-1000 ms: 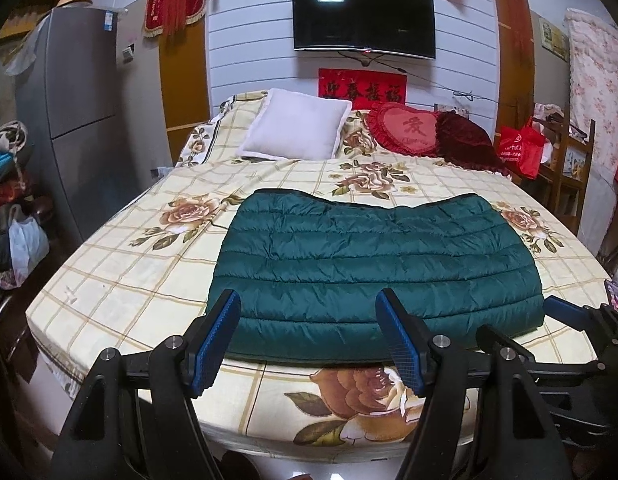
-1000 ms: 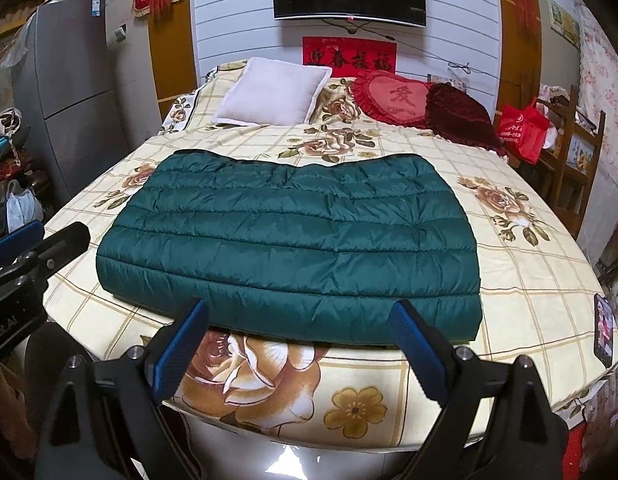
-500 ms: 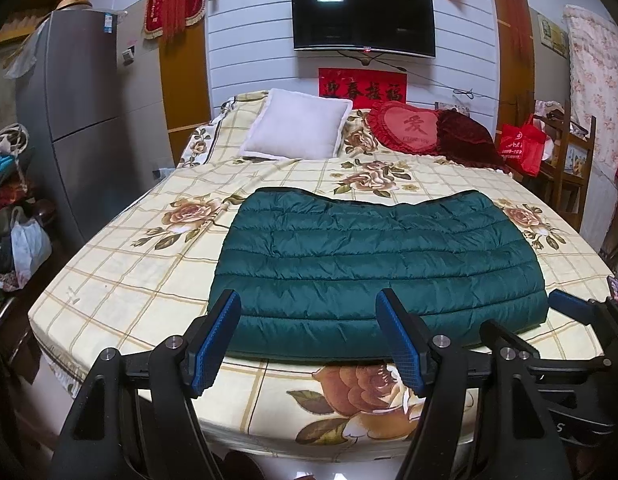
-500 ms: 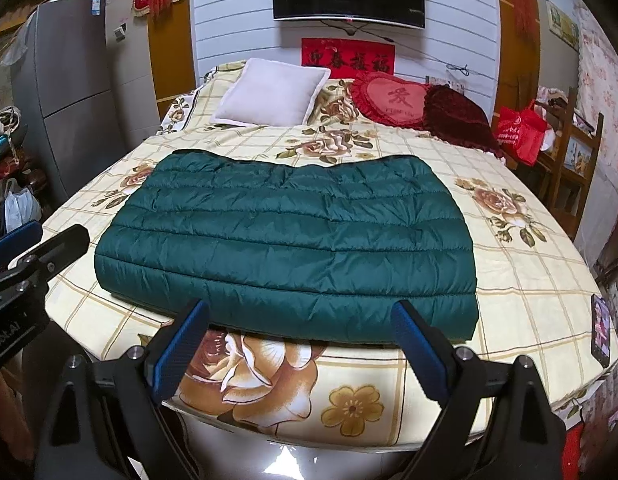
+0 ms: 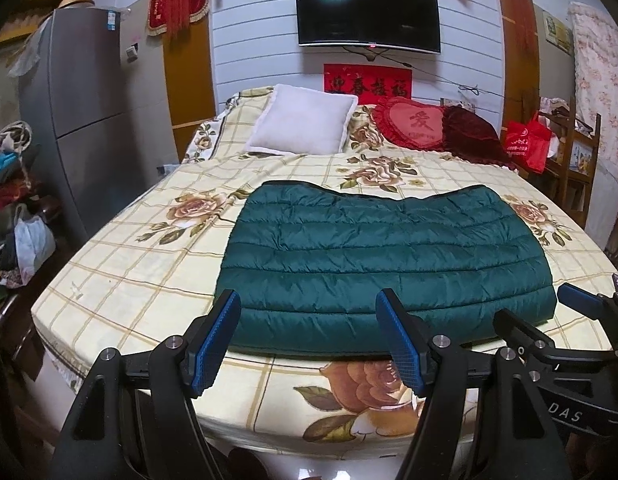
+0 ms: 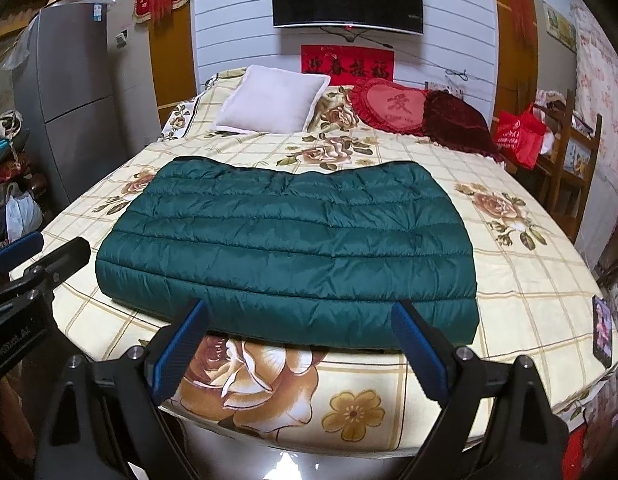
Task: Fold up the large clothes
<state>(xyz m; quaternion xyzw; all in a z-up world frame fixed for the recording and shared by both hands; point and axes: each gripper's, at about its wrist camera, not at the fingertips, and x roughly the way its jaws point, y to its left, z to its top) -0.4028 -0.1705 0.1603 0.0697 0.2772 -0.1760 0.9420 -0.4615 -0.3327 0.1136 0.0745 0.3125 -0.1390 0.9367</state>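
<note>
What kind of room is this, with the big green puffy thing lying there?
It looks like a bedroom in someone's home. There is a big bed with a flowery cover, pillows at its far end, and a TV on the wall. The green thing is a folded puffy jacket.

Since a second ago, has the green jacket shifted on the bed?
No. The green jacket keeps its place against the bedspread's big rose print in both views.
</note>
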